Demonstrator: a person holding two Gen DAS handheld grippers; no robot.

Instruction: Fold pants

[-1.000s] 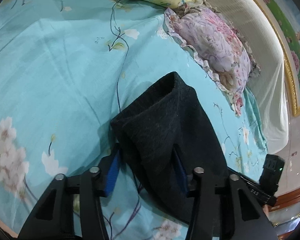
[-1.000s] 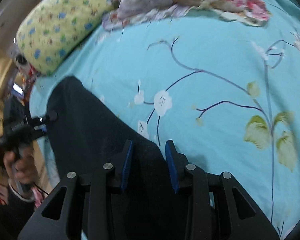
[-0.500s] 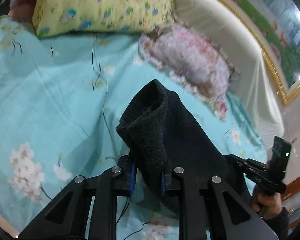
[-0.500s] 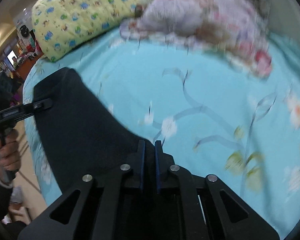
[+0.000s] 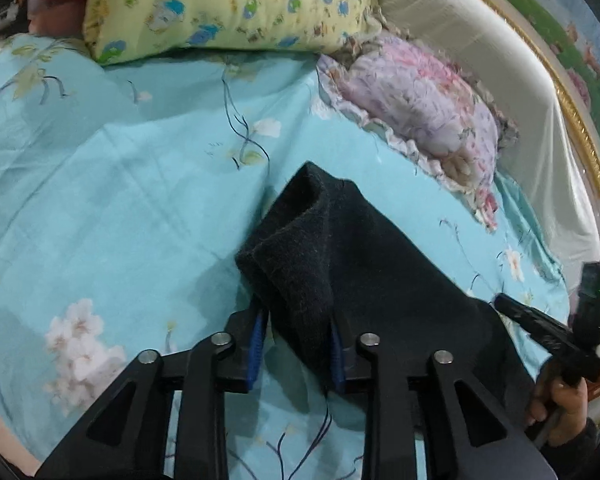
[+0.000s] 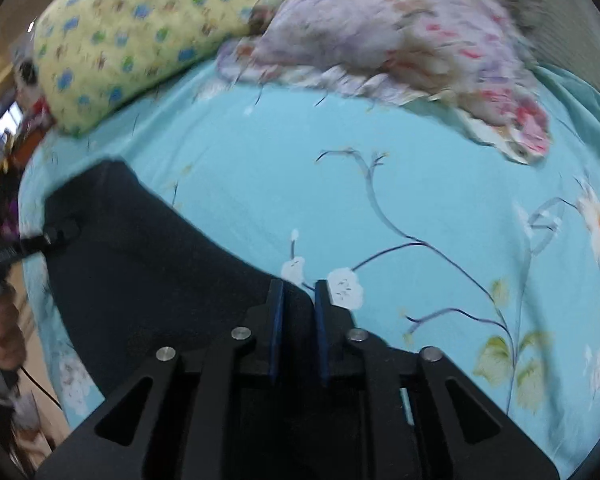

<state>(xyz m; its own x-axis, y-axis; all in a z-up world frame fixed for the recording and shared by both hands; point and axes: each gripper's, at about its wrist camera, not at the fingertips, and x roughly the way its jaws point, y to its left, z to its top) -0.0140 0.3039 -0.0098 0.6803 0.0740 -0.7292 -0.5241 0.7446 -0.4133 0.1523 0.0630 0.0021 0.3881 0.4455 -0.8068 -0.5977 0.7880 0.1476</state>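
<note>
stretching between the two grippers, the dark pants (image 5: 364, 264) hang as a folded band just above the bed (image 5: 112, 200), with its turquoise flowered sheet. the left gripper (image 5: 296, 344) has a thick bunched fold of the fabric between its blue pads; its jaws have just been easing wider, and there's a sliver of daylight beside the left pad while the right pad lies against the cloth, so whether it grips i cannot tell. over on the other side, the right gripper (image 6: 298, 320) has its jaws narrow, just opened a touch, with the pants' edge running between the pads; whether they pinch it i cannot tell either. a yellow patterned pillow (image 5: 228, 4) and a pink floral pillow (image 5: 420, 100) sit at the head of the bed, well beyond the pants. the person's right hand (image 5: 560, 408) shows at the lower right of the left view.
</note>
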